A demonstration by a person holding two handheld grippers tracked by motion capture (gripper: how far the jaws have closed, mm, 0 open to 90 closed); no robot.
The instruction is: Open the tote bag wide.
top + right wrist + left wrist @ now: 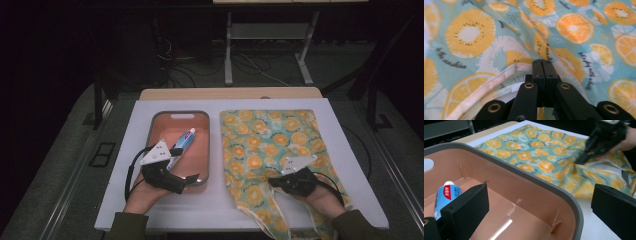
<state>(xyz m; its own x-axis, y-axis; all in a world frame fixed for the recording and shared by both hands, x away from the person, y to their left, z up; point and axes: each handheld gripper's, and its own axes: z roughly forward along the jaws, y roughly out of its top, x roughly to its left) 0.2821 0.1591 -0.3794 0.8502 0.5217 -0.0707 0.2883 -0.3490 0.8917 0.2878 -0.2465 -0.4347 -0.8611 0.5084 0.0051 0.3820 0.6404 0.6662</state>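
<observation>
High view: overhead, facing fwd/down on white worktop (320, 210). Left gripper view: low over salmon-pink plastic tub (529, 178). Right gripper view: v. close on teal orange-slice-print fabric bag (579, 27), seen in all three.

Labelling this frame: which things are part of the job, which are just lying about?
In the job:
- fruit-print bag, pinched at its hem by the right gripper
- toothpaste tube
- pink tray
- left gripper, open across the tray's wall

Lying about:
- cables on the floor
- metal stand

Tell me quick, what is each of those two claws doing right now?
Left gripper: open, its jaws either side of the tray's rim, gripping nothing.
Right gripper: shut, pinching a fold of the bag.
</observation>
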